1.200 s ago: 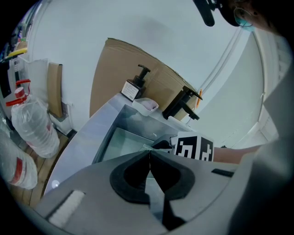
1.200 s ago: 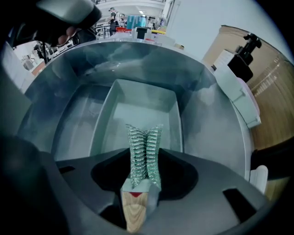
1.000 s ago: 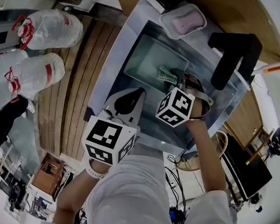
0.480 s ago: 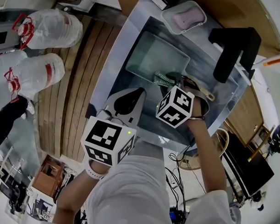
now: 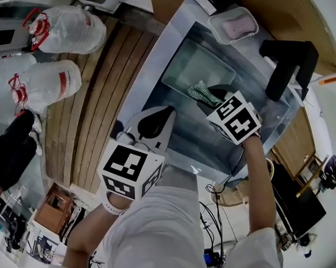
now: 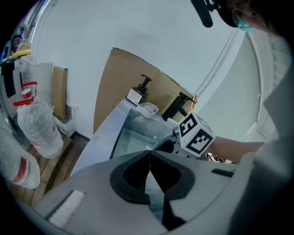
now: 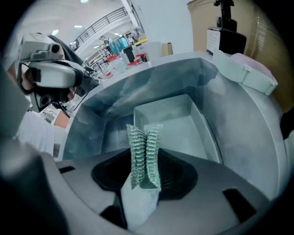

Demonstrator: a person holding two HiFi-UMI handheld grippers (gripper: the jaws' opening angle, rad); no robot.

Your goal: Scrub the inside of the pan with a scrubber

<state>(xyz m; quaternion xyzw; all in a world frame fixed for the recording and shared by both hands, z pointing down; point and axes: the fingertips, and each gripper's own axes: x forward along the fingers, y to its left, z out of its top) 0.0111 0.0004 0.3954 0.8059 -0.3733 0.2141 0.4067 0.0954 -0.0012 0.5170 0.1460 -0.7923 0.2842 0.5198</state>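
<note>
Right gripper (image 7: 144, 158), held in the person's right hand over the steel sink (image 5: 150, 64), has its jaws clamped on a green ribbed scrubber (image 7: 145, 153). The scrubber stands upright between the jaws, folded on itself. From the head view it hangs over the near edge of a rectangular grey-green pan (image 5: 194, 68) lying flat in the basin; whether it touches the pan cannot be told. The gripper's marker cube covers part of the sink's near right side.

Left gripper (image 6: 149, 156) is held back at the sink's near rim, its jaws pressed together with nothing between them, pointing toward the pan.

A black faucet (image 5: 289, 60) arches over the far right of the basin, just beside the right gripper. On the sink's far corner sits a clear dish with a pink bar (image 5: 234, 24), and near it a black pump bottle (image 7: 224, 26). Brown cardboard (image 6: 120, 80) leans against the wall behind. To the left of the sink, on wooden slats (image 5: 98, 94), lie two large clear water jugs (image 5: 65, 31) with red handles.
</note>
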